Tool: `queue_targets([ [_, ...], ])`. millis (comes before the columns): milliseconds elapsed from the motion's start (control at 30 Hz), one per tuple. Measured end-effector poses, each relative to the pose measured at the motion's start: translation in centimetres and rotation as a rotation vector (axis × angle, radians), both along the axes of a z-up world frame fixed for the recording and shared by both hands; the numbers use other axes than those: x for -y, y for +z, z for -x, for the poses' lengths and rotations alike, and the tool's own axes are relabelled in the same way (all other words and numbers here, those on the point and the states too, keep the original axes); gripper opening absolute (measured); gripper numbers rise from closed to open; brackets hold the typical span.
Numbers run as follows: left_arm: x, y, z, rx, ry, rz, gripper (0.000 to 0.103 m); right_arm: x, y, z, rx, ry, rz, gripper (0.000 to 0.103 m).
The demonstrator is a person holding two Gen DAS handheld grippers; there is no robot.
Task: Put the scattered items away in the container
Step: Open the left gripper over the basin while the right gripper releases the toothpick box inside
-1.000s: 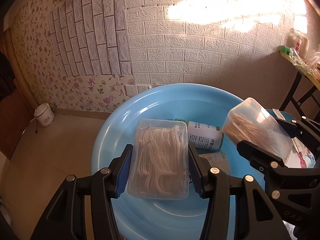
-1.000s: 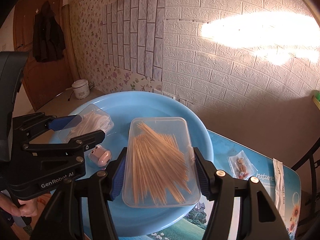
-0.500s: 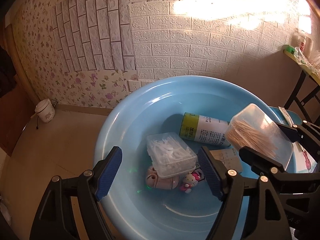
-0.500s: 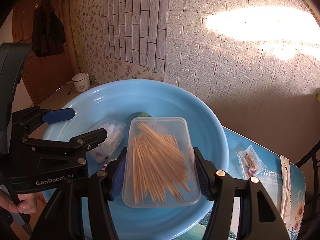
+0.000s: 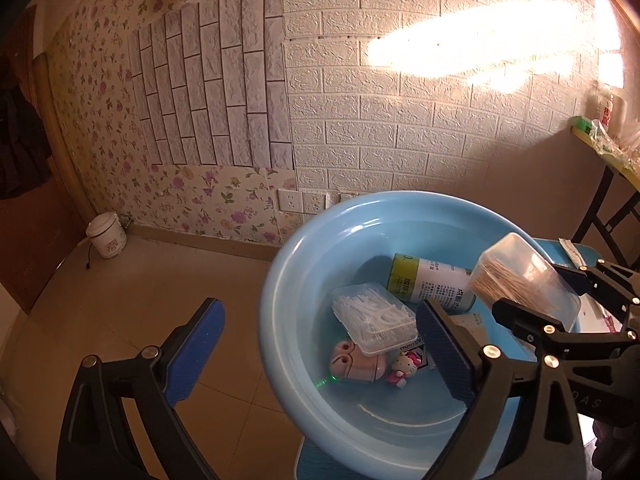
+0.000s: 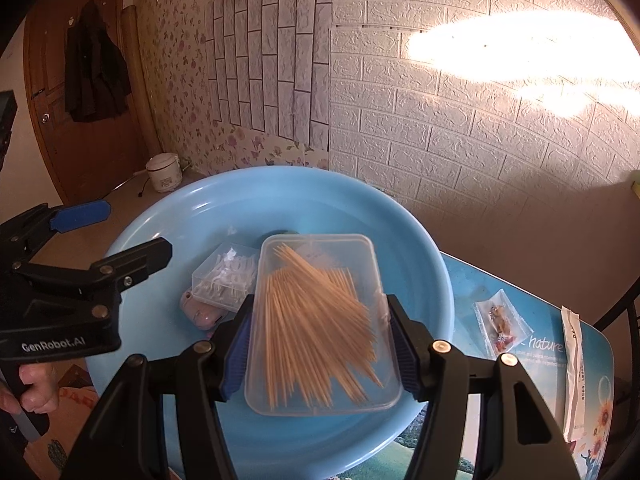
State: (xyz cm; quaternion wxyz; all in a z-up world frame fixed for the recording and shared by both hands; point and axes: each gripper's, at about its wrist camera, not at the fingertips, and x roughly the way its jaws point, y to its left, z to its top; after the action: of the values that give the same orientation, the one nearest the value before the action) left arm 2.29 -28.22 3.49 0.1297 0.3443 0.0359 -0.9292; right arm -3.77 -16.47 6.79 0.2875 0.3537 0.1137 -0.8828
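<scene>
Black left hand-held gripper [image 6: 120,236] "GenRobot.AI" opening, empty; right hand-held gripper [image 6: 320,344] clamps toothpick box [image 6: 320,320].

A big round blue bowl [image 5: 280,280] is seen in the lower right of the left wrist view. Inside it, a clear box of white floss picks [image 5: 374,318] is laid tilted on a pink case [image 5: 356,364], beside a small kitty toy [image 5: 400,368] and a white can [image 5: 432,284] on its side. A clear box of toothpicks [image 6: 320,320] is held over the bowl, in the middle of the right wrist view.
</scene>
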Motion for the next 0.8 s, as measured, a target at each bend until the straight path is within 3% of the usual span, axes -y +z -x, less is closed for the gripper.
queue_targets([
  [800,1.9,-0.6,-0.9,0.02,0.051,-0.05,0.102,1.4,-1.0,0.0,0.012,0.022,-0.058,0.063],
])
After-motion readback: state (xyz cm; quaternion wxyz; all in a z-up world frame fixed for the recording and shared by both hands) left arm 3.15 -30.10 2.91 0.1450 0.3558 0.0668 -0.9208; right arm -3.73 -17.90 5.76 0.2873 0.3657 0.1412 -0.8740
